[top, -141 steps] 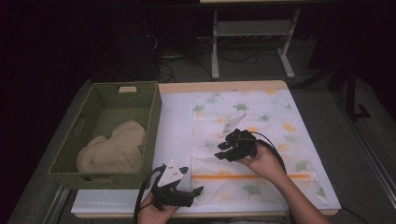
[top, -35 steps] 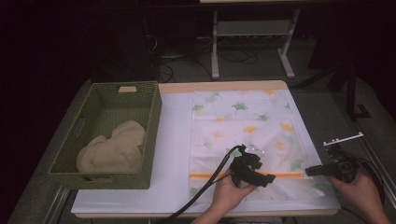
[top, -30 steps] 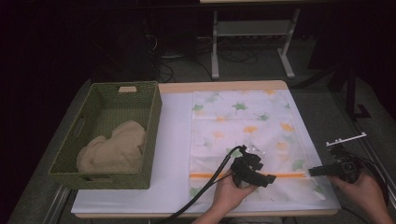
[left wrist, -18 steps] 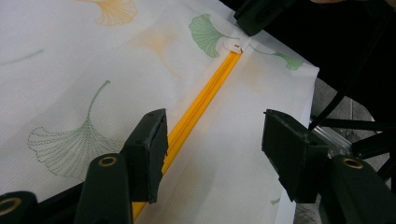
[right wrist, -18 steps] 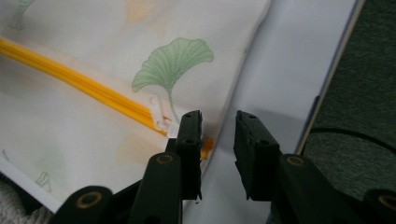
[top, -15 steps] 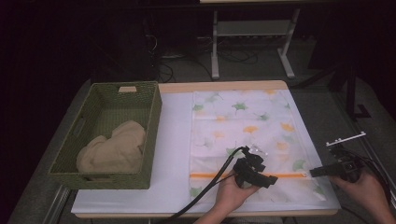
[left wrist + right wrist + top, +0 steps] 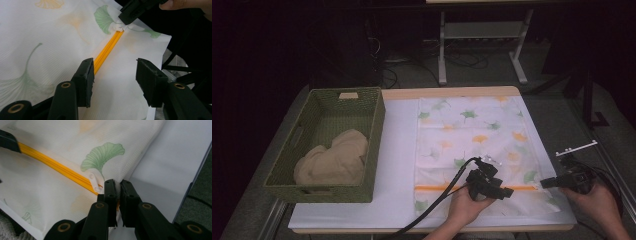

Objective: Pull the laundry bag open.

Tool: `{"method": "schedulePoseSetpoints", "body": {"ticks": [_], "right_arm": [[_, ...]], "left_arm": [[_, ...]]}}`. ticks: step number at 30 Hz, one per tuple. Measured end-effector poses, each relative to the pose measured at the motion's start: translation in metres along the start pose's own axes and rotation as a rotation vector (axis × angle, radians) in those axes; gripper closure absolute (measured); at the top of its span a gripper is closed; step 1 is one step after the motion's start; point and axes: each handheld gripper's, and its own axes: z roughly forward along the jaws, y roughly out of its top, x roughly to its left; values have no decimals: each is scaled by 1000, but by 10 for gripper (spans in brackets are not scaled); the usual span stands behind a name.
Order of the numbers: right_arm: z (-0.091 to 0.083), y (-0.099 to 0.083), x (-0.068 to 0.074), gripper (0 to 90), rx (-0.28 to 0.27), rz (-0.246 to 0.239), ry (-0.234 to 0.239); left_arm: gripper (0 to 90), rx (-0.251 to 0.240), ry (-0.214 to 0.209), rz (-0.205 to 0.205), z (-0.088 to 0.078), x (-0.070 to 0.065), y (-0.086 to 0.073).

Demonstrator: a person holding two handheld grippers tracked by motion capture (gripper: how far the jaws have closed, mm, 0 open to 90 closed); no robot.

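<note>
Right tool (image 7: 118, 195) pinches zipper (image 7: 57, 167) end, seemingly its pull.

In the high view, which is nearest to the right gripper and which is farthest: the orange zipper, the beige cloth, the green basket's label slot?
From the right gripper:
1. Orange zipper, directly to its left, across the leaf-print bag.
2. Beige cloth, inside the green basket, far left.
3. Label slot, on the basket's far wall, top left.

The high view is dim and soft, the room behind nearly black; only the white desk (image 7: 397, 150) catches light from above. Both gripper views are bright and even, with faint shadows under the jaws, which blur at the bottom edge. The cloth (image 7: 50, 37) weave stays sharp.
</note>
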Motion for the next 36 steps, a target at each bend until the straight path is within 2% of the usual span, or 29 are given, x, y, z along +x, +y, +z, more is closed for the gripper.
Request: {"method": "schedulePoseSetpoints", "body": {"ticks": [4, 9, 13, 15, 16, 17, 19, 24, 29, 31, 35, 36], "right_arm": [[-7, 1, 5, 845, -7, -25, 12], [-14, 2, 10, 835, -31, -42, 50], [-5, 1, 6, 787, -2, -21, 74], [-2, 1, 4, 769, 10, -10, 72], [3, -2, 1, 733, 35, 8, 67], [3, -2, 1, 733, 35, 8, 67], [4, -6, -3, 711, 33, 42, 78], [4, -5, 1, 663, 46, 32, 56], [7, -3, 8, 793, 35, -5, -1], [7, -3, 7, 836, 29, -5, 23], [2, -4, 11, 847, 3, -30, 25], [-4, -3, 14, 848, -10, -46, 30]], "left_arm": [[515, -4, -33, -27, 8, 1, 5], [539, 8, -45, -35, 19, 1, 10], [543, 24, -46, -39, 26, 1, 10], [548, 26, -44, -40, 27, 1, 10], [551, 32, -43, -39, 29, 1, 9], [552, 32, -43, -39, 29, 1, 9], [557, 37, -42, -38, 30, 1, 9], [565, 50, -42, -35, 35, 1, 8], [568, 46, -48, -41, 38, 1, 8], [569, 44, -56, -44, 39, 1, 9], [581, 41, -62, -39, 38, 2, 9], [585, 25, -71, -56, 38, 4, 10]]}}
